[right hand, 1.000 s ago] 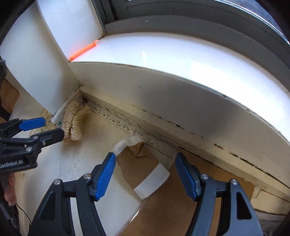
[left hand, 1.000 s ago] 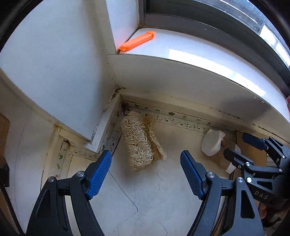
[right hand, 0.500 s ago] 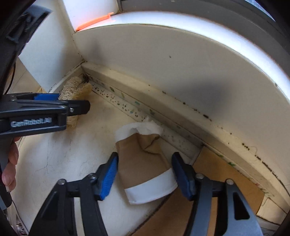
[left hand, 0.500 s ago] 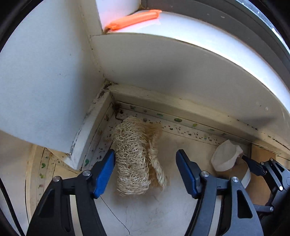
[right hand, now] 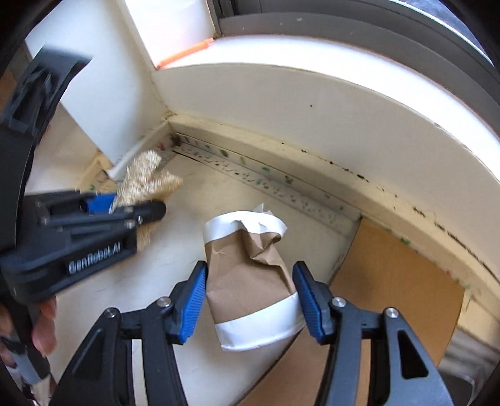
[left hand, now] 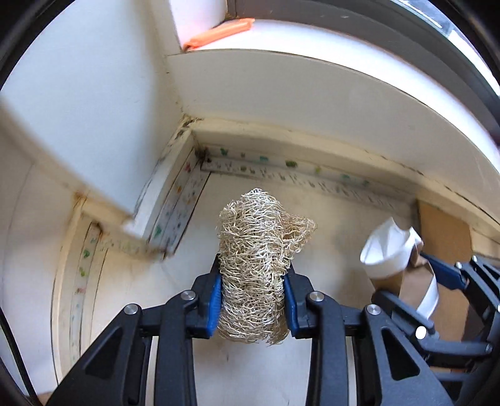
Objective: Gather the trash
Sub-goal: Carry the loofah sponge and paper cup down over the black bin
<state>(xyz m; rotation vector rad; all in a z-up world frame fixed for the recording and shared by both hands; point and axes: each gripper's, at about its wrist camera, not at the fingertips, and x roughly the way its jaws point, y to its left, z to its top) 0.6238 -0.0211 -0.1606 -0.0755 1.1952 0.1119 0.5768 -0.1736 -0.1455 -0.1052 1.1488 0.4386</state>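
Note:
A tan fibrous loofah scrap (left hand: 253,265) stands between the blue pads of my left gripper (left hand: 251,299), just out from the floor corner. The jaws are closing and both pads press into its sides. The right wrist view shows the same loofah (right hand: 147,178) at the left, inside the left gripper (right hand: 128,204). A crushed brown paper cup (right hand: 247,274) with white rims lies on the floor. My right gripper (right hand: 250,296) has a pad against each side of it. In the left wrist view the cup (left hand: 390,250) sits at the right edge, within the right gripper (left hand: 409,284).
White walls meet in a corner with a stained skirting board (left hand: 281,140). An orange flat object (left hand: 218,29) lies on the window sill above. A cardboard sheet (right hand: 390,296) covers the floor to the right of the cup. A person's fingers (right hand: 43,328) hold the left gripper's handle.
Both grippers came down and forward onto their objects. The left jaws narrowed from wide open onto the loofah. The right jaws narrowed around the paper cup.

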